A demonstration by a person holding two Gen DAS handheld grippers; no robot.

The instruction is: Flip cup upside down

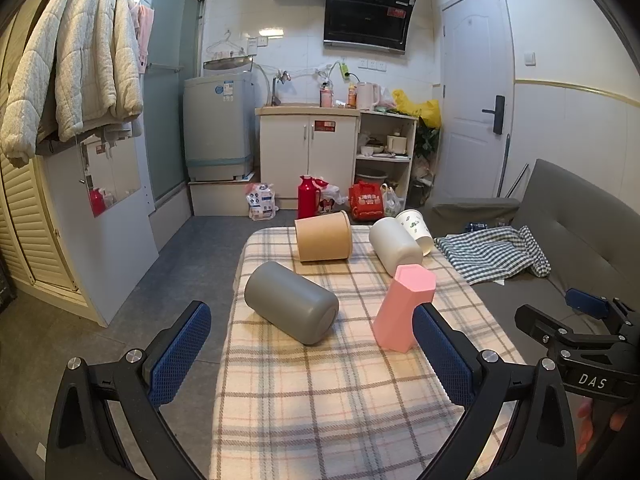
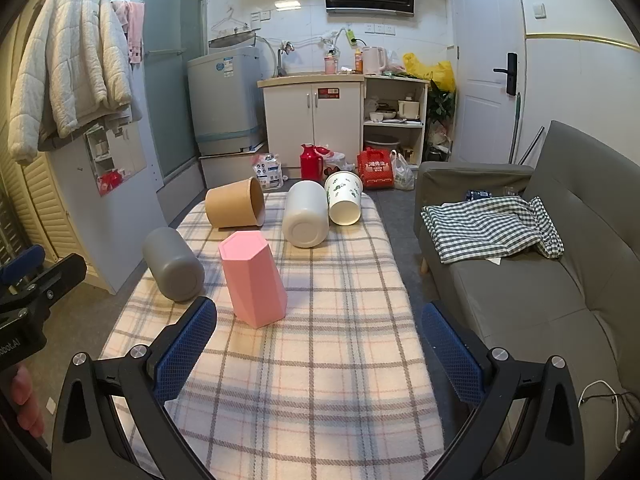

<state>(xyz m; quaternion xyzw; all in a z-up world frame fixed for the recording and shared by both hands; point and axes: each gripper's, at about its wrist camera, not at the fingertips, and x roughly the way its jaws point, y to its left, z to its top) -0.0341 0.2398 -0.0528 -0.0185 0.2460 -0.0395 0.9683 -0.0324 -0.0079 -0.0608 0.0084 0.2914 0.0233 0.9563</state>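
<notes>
A pink hexagonal cup [image 1: 402, 308] [image 2: 253, 278] stands on the plaid table with its closed end up. A grey cup [image 1: 291, 307] [image 2: 173, 264], a brown paper cup [image 1: 323, 237] [image 2: 235, 203], a white cup [image 1: 394, 245] [image 2: 305, 219] and a printed paper cup [image 1: 416, 225] [image 2: 344, 198] lie on their sides. My left gripper [image 1: 312, 356] is open and empty, near the table's front; the grey cup lies ahead between its fingers and the pink cup is by its right finger. My right gripper [image 2: 318, 354] is open and empty, behind the pink cup.
The plaid-covered table [image 1: 320, 400] [image 2: 320, 380] is narrow, with floor to the left. A grey sofa [image 2: 540, 280] with a checked cloth [image 2: 492, 226] stands at the right. Cabinets, a washing machine [image 1: 218, 128] and bags stand beyond the table's far end.
</notes>
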